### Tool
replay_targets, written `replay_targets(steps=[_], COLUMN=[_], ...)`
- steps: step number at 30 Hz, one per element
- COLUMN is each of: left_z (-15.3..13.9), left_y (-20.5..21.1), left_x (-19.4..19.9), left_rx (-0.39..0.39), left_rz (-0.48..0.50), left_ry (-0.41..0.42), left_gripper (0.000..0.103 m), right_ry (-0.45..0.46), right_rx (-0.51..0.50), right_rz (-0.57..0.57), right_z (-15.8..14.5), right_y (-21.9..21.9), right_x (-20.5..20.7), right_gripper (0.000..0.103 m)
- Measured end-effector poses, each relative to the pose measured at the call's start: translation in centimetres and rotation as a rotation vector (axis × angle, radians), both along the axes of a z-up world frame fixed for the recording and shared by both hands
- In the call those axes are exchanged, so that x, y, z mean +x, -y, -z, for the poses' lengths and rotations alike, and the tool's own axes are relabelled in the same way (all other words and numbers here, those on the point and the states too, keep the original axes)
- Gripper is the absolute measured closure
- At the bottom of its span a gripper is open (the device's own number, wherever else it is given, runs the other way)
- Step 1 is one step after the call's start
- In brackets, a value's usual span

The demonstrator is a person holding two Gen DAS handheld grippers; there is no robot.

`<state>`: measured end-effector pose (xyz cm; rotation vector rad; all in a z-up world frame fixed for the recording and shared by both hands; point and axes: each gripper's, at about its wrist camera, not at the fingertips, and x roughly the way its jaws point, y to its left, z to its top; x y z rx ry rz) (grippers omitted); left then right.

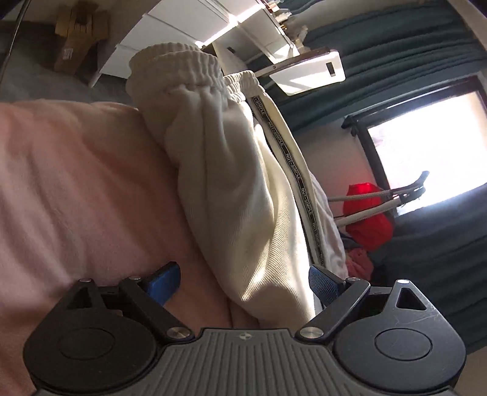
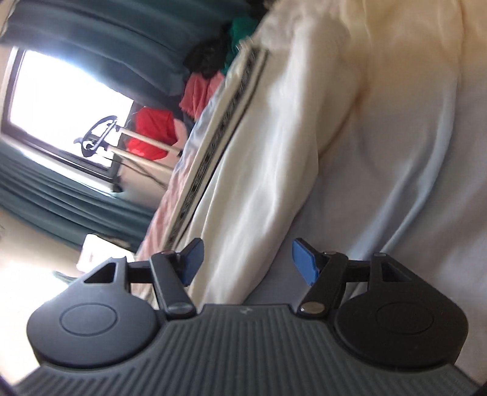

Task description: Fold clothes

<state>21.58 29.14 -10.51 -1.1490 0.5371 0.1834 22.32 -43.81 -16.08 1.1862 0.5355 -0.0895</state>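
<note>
Cream-white sweatpants [image 1: 231, 189] with a lettered side stripe [image 1: 296, 179] and elastic cuffs [image 1: 182, 64] lie on a pink blanket [image 1: 76, 189]. My left gripper [image 1: 243, 284] is open, its blue pads either side of the trouser fabric at the lower end. In the right wrist view the same sweatpants [image 2: 304, 137] fill the middle and right, with the stripe [image 2: 219, 128] at their left edge. My right gripper [image 2: 246, 262] is open, with the cloth lying between its blue pads [image 2: 304, 262].
A pile of clothes, one red [image 1: 368, 213], lies beyond the pants near a bright window [image 1: 432, 146] with teal curtains [image 1: 395, 39]. White furniture [image 1: 194, 27] and a cardboard box [image 1: 79, 33] stand on the floor beyond the bed. A black hanger [image 2: 97, 137] on white rails shows by the window.
</note>
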Motion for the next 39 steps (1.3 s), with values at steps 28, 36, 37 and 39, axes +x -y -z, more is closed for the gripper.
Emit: replay_targets(steps=[28,36,37,39], left_z=[-3.0,-5.3,-5.2,-5.0], left_y=[-1.0,-2.4,-2.8,-3.5], left_x=[-1.0,-11.1,-12.5,-14.9], left_rx=[-0.006,-0.045,-0.054,-0.068], left_rz=[-0.093,-0.049,-0.037,-0.021], left_ry=[0.267,0.193,0.169,0.116], left_gripper=[0.084,0.084,0.084,0.084], right_ry=[0.094,0.019,0.011,-0.018], right_rx=[-0.038,0.054,0.056,0.067], right_rz=[0.236,0.237,0.233,0.223], right_z=[-0.9,-2.5,-2.8,-2.9], right_y=[5.2,5.7,5.8,6.0], right_x=[2.9,-5.9,-7.0,-9.1], right_gripper=[0.091,0.091,0.091,0.091])
